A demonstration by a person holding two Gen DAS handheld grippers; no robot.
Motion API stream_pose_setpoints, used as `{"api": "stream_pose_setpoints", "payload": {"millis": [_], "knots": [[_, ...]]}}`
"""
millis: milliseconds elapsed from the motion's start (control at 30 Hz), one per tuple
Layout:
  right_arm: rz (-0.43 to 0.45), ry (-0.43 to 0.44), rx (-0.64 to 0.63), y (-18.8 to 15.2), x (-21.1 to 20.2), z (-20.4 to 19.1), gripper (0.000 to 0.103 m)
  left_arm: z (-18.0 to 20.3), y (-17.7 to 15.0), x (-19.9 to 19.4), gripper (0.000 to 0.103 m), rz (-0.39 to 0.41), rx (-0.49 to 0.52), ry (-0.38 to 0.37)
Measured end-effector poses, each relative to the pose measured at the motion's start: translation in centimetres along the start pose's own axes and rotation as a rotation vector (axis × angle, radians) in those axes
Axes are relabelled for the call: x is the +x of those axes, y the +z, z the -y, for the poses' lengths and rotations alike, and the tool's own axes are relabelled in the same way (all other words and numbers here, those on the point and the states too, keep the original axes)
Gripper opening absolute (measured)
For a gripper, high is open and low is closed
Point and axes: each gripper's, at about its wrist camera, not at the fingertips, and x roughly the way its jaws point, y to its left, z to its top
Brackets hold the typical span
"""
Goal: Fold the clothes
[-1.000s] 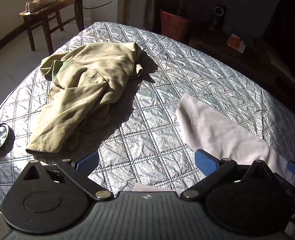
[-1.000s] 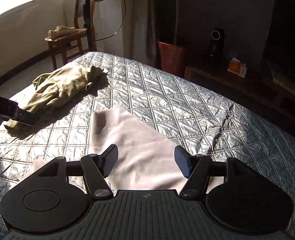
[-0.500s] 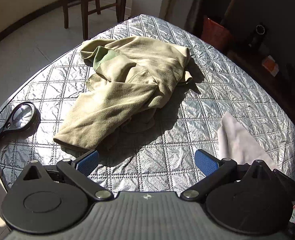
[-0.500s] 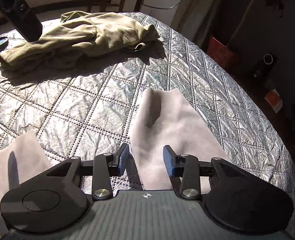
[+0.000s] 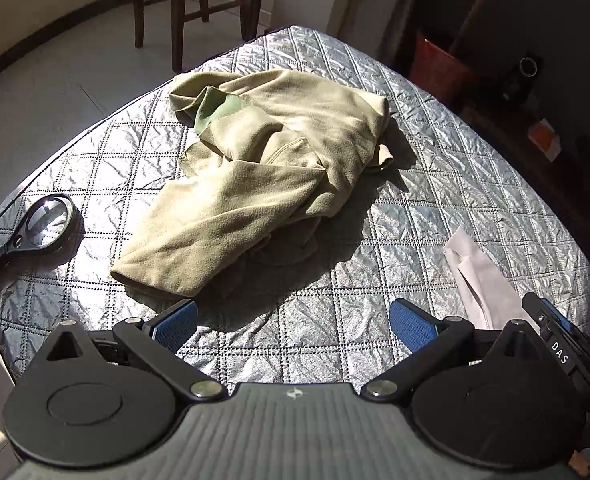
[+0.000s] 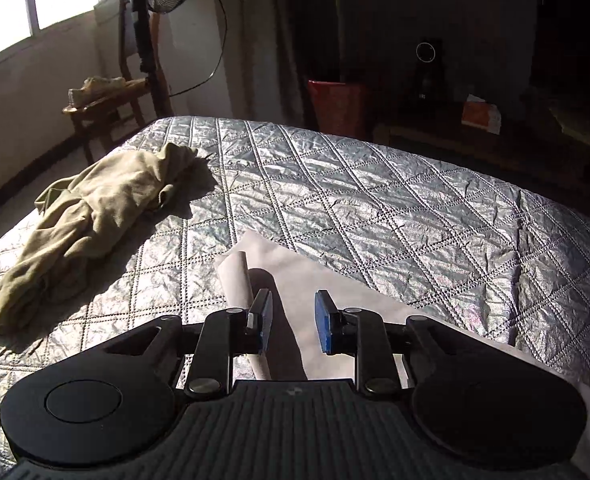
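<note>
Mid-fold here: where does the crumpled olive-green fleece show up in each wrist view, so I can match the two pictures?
Left wrist: the olive-green fleece fills the centre, just beyond the left tool, which is open.
Right wrist: the fleece lies at the left edge, far from the right tool, which hangs open over the pale cloth.
Shared landmark: the red bin past the quilted bed's far edge.

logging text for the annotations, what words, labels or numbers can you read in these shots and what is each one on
"DAS": white letters on the black part at the right edge of the left wrist view.
Orange box on the dark furniture behind the bed: any print too small to read.
Small emblem on the left gripper body: a symbol, not letters.
No other text visible.
</note>
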Motion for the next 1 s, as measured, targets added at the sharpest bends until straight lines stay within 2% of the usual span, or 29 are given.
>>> {"api": "stream_pose_setpoints", "payload": {"millis": [67, 167, 300, 433, 467, 500, 533, 600, 667, 700, 733, 767, 800, 833, 867, 900, 1000], "knots": [[-0.024, -0.015, -0.087, -0.5, 0.0, -1.0, 0.031, 0.1, 0.0, 0.0, 0.102, -0.002, -0.001, -0.001], [-0.031, -0.009, -0.199, -1.0, 0.3, -3.1, 0.048, 0.3, -0.2, 0.2, 0.102, -0.008, 0.010, -0.003], [-0.043, 0.022, -0.340, -1.8, 0.9, -6.1, 0.060, 0.5, -0.2, 0.2, 0.102, -0.012, 0.016, -0.006], [-0.068, -0.014, -0.409, -2.9, 1.3, -7.0, 0.058, 0.4, -0.1, 0.3, 0.102, -0.016, 0.011, -0.011], [-0.073, -0.032, -0.410, -3.0, 1.4, -6.9, 0.049, 0.4, -0.1, 0.3, 0.102, -0.018, 0.011, -0.012], [-0.079, -0.050, -0.410, -3.1, 1.6, -6.8, 0.035, 0.4, -0.1, 0.3, 0.102, -0.021, 0.012, -0.014], [-0.082, -0.057, -0.393, -3.1, 1.8, -6.5, 0.030, 0.4, -0.2, 0.3, 0.102, -0.022, 0.013, -0.015], [-0.085, -0.058, -0.341, -2.7, 2.2, -5.8, 0.008, 0.5, -0.3, 0.3, 0.102, -0.021, 0.019, -0.014], [-0.084, -0.037, -0.249, -2.2, 2.3, -4.8, 0.004, 0.5, -0.3, 0.4, 0.102, -0.023, 0.021, -0.011], [-0.068, 0.018, -0.128, -1.8, 1.7, -3.5, 0.004, 0.6, -0.4, 0.5, 0.102, -0.025, 0.022, -0.009], [-0.035, 0.084, -0.010, -1.5, 0.9, -2.2, 0.004, 0.6, -0.4, 0.5, 0.102, -0.025, 0.022, -0.009], [-0.021, 0.137, 0.046, -1.3, 0.4, -1.4, 0.004, 0.6, -0.4, 0.5, 0.102, -0.025, 0.021, -0.009], [-0.019, 0.184, 0.074, -1.3, 0.0, -0.9, 0.010, 0.6, -0.4, 0.5, 0.102, -0.025, 0.021, -0.010], [-0.060, 0.224, 0.062, -1.4, 0.0, -0.9, 0.016, 0.6, -0.3, 0.5, 0.102, -0.026, 0.020, -0.010], [-0.110, 0.229, 0.013, -1.8, 0.1, -1.2, 0.030, 0.6, -0.3, 0.5, 0.102, -0.026, 0.020, -0.010], [-0.115, 0.199, -0.041, -2.2, -0.2, -1.4, 0.034, 0.6, -0.4, 0.5, 0.102, -0.027, 0.021, -0.011], [-0.081, 0.191, 0.076, -2.8, -1.8, 2.0, 0.033, 0.8, -0.5, 0.7, 0.102, -0.032, 0.032, -0.010]]}}
